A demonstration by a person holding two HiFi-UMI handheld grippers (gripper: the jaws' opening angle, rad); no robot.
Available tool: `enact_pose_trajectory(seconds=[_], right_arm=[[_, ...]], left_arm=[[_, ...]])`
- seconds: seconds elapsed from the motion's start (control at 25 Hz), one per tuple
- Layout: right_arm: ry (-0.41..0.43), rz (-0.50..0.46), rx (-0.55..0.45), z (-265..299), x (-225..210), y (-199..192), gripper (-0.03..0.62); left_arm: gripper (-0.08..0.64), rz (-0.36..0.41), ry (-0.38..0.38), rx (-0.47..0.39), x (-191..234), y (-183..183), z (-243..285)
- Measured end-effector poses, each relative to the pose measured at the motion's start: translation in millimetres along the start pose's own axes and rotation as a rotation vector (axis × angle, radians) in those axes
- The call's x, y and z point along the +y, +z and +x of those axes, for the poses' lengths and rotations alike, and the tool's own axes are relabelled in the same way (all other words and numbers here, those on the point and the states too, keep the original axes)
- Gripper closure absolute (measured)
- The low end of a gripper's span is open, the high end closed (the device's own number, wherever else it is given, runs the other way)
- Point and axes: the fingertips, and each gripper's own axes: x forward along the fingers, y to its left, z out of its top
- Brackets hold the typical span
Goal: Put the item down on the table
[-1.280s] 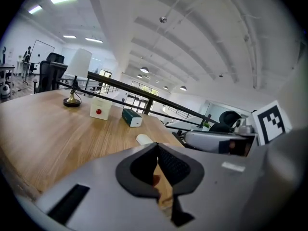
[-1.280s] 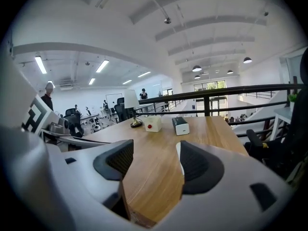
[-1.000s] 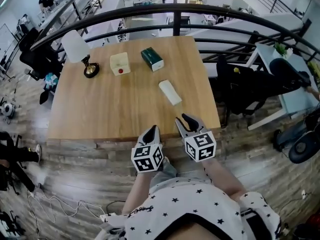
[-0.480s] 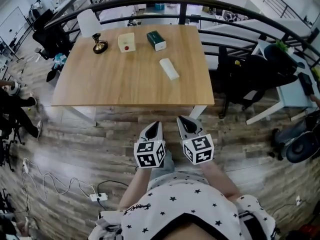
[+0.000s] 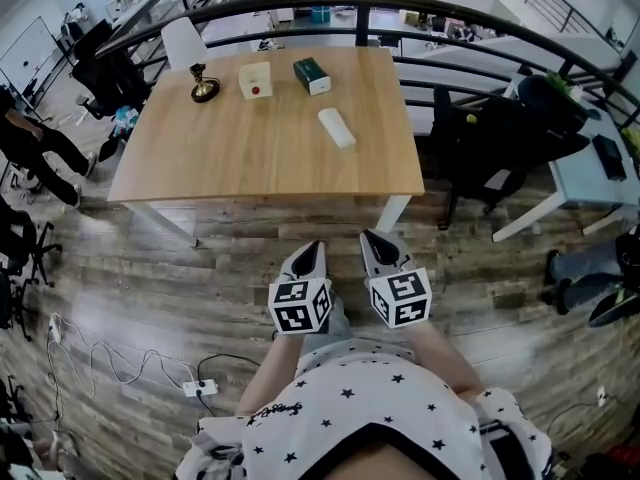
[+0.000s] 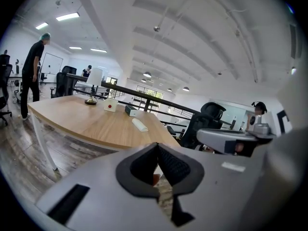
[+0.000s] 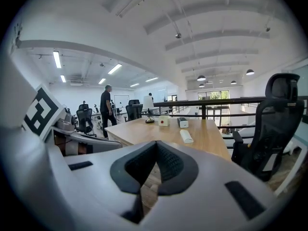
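A white oblong item (image 5: pixel 336 128) lies on the wooden table (image 5: pixel 250 158), right of its middle; it also shows as the white item (image 6: pixel 140 125) in the left gripper view and the white item (image 7: pixel 186 136) in the right gripper view. My left gripper (image 5: pixel 313 249) and right gripper (image 5: pixel 372 238) hang side by side over the plank floor, well short of the table's near edge. Both are shut with nothing between the jaws, as the left gripper (image 6: pixel 157 146) and right gripper (image 7: pixel 155 143) show in their own views.
At the table's far end stand a lamp (image 5: pixel 203 86), a cream box with a red dot (image 5: pixel 255 80) and a dark green box (image 5: pixel 312 76). A black railing (image 5: pixel 350 8) curves behind. Black chairs (image 5: pixel 490 158) stand right of the table. A person (image 5: pixel 40 148) walks at left. Cables and a power strip (image 5: pixel 195 388) lie on the floor.
I have backed away from the table, so it now lies farther off. The right gripper's jaws have closed. A person has come into view at the left.
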Motion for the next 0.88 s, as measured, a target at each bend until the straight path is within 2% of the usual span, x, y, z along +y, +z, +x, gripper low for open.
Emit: enact_pose_trajectory(seconds=[0.88], right_arm=[[0.038, 0.017, -0.052, -18.7, 20.4, 11.2, 0.598]], left_arm=[[0.548, -0.007, 0.032, -0.006, 4.0, -7.8, -29.2]])
